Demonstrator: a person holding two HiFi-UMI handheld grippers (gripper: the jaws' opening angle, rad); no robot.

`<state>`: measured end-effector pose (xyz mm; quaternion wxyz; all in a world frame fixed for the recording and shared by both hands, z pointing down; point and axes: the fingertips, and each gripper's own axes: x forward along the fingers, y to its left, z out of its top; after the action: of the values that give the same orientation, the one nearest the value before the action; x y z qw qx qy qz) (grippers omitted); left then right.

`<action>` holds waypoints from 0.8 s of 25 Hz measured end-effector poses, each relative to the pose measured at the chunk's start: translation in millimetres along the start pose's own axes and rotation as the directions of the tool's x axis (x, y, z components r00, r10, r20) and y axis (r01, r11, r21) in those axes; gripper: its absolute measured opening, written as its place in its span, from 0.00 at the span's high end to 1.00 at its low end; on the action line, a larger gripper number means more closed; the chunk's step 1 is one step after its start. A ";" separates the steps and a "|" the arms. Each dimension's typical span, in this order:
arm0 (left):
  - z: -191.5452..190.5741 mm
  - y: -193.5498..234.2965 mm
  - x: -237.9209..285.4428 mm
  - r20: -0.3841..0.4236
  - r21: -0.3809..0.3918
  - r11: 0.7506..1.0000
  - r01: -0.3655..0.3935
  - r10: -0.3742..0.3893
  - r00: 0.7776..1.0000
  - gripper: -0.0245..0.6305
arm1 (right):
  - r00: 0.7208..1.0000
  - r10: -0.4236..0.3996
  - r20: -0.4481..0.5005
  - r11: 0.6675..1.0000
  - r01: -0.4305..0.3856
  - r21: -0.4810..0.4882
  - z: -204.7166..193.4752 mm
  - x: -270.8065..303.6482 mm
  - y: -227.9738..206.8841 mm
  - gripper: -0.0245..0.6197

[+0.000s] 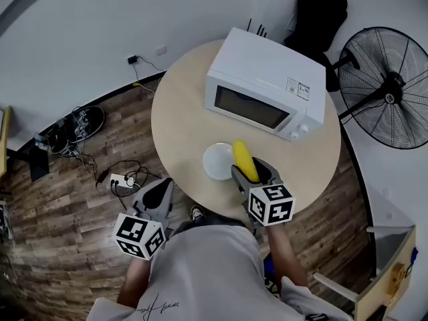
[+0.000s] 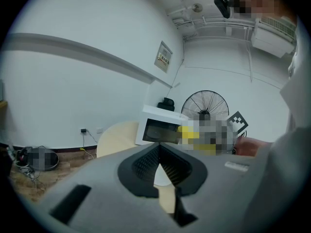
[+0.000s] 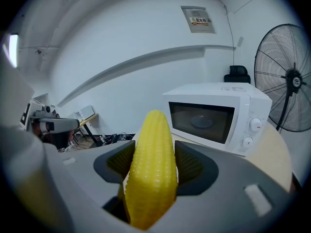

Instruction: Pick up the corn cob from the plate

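Observation:
The yellow corn cob [image 1: 245, 160] is lifted clear of the white plate [image 1: 215, 160], which sits on the round table [image 1: 180, 119] in front of the microwave. My right gripper [image 1: 254, 171] is shut on the cob. In the right gripper view the corn cob [image 3: 153, 169] stands upright between the dark pads [image 3: 190, 164], its tip above them, filling the right gripper [image 3: 153, 152]. My left gripper [image 1: 160, 187] hangs off the table's near left edge, above the floor. Its jaws meet with nothing between them, as the left gripper [image 2: 159, 147] shows in its own view.
A white microwave [image 1: 264, 85] stands at the back of the table, door facing me. A black floor fan [image 1: 388, 89] is to the right and a black bag [image 1: 321, 12] behind it. A power strip and cables [image 1: 124, 179] lie on the wooden floor at left.

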<state>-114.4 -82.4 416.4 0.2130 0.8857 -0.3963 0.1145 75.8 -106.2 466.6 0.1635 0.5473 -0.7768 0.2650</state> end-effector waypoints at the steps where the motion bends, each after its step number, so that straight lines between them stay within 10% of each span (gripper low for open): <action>1: 0.7 0.5 -0.1 0.002 0.000 1.000 -0.001 0.001 1.000 0.97 | 1.000 -0.002 0.009 1.000 0.002 0.000 2.3 -1.4 0.0 0.55; 20: 16.2 20.8 -12.0 0.058 -0.017 0.999 -0.044 0.045 0.997 0.97 | 0.994 -0.005 0.109 1.000 0.003 0.026 17.5 -25.5 10.2 0.55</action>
<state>-137.4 -94.5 403.6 0.2055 0.8781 -0.4227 0.0900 75.7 -94.4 436.3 0.1142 0.5647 -0.7799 0.2446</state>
